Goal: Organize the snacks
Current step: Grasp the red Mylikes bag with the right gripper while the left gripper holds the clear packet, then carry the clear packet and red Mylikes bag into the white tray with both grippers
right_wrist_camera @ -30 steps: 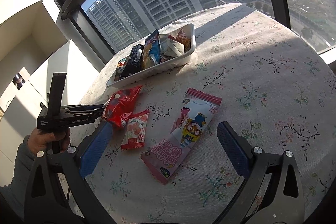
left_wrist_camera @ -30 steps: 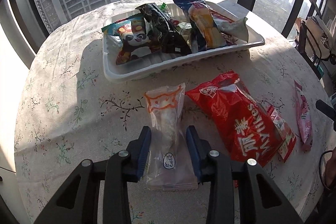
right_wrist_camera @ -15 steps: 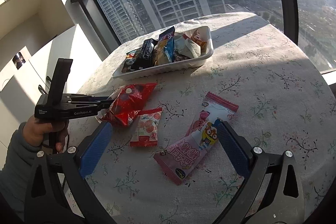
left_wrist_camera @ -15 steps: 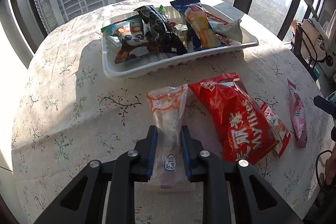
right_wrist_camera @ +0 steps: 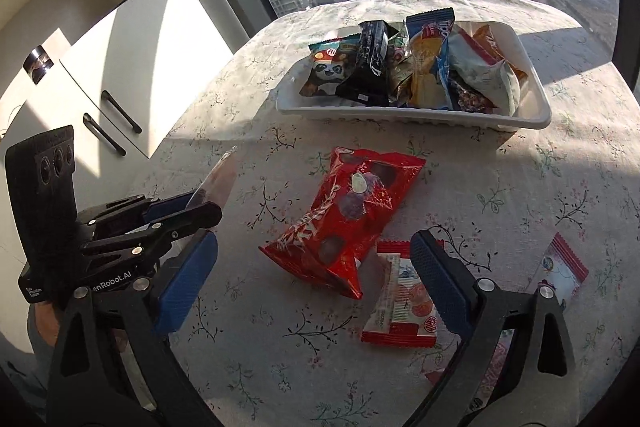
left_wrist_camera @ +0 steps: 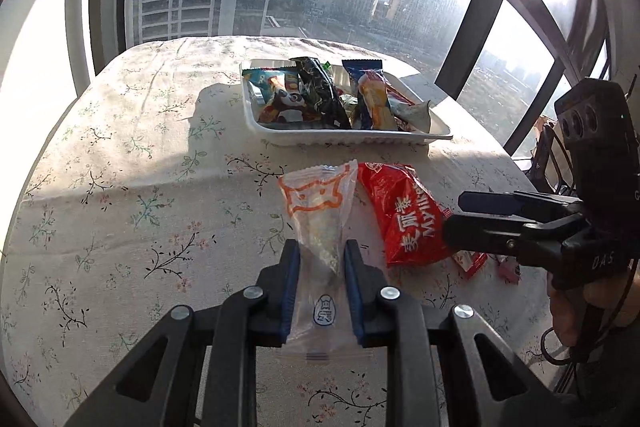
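Note:
My left gripper (left_wrist_camera: 320, 259) is shut on a clear snack packet with orange print (left_wrist_camera: 318, 211) and holds it above the table; the packet also shows in the right wrist view (right_wrist_camera: 216, 179). My right gripper (right_wrist_camera: 314, 251) is open and empty, low over a big red snack bag (right_wrist_camera: 344, 215), which also shows in the left wrist view (left_wrist_camera: 404, 215). A small red-and-white packet (right_wrist_camera: 404, 303) lies by its right finger. A white tray (right_wrist_camera: 532, 99) with several snack packs stands beyond; it shows in the left wrist view too (left_wrist_camera: 252, 115).
A pink-and-white packet (right_wrist_camera: 560, 275) lies on the flowered tablecloth at the right. The round table's edge curves close on the left, with white cabinets (right_wrist_camera: 120, 67) beyond it. Large windows stand behind the table.
My left gripper closed on the clear packet and lifted it off the table. My right gripper moved left from the pink packet to over the red bag.

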`<move>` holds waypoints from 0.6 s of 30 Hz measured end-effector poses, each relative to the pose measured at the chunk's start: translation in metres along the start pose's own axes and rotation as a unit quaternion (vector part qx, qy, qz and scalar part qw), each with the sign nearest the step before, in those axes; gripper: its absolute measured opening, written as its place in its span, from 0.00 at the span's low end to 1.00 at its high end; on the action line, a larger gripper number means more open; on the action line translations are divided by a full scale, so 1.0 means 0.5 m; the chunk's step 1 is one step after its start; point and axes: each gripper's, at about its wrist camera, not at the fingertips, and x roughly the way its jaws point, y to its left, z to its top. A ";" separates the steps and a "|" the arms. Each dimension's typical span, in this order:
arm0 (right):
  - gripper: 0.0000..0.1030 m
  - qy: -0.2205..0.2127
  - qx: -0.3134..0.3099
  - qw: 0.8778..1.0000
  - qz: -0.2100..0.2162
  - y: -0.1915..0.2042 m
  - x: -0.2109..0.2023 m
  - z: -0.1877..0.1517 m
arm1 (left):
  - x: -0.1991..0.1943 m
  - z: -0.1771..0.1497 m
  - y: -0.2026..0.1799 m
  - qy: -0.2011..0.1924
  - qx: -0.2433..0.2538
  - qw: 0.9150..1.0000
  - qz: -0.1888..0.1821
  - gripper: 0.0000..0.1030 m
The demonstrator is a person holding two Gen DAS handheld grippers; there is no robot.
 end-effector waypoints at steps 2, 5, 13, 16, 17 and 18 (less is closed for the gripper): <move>0.89 0.025 0.007 1.000 -0.006 0.003 0.038 0.015 | -0.007 -0.007 0.003 -0.005 -0.003 1.000 -0.003 0.23; 0.85 0.040 0.004 0.999 -0.028 0.009 0.079 0.027 | -0.012 -0.014 0.009 -0.007 -0.006 1.000 -0.006 0.23; 0.65 0.049 -0.025 0.996 -0.066 0.012 0.131 0.033 | -0.013 -0.019 0.020 -0.010 -0.009 1.000 -0.013 0.23; 0.47 0.048 -0.044 0.995 -0.080 0.015 0.136 0.037 | -0.013 -0.020 0.021 -0.011 -0.010 1.000 -0.014 0.23; 0.44 0.049 -0.047 0.995 -0.079 0.016 0.137 0.037 | -0.012 -0.021 0.023 -0.010 -0.011 1.000 -0.014 0.23; 0.44 0.048 -0.053 0.994 -0.080 0.017 0.136 0.036 | -0.012 -0.021 0.024 -0.010 -0.012 1.000 -0.013 0.23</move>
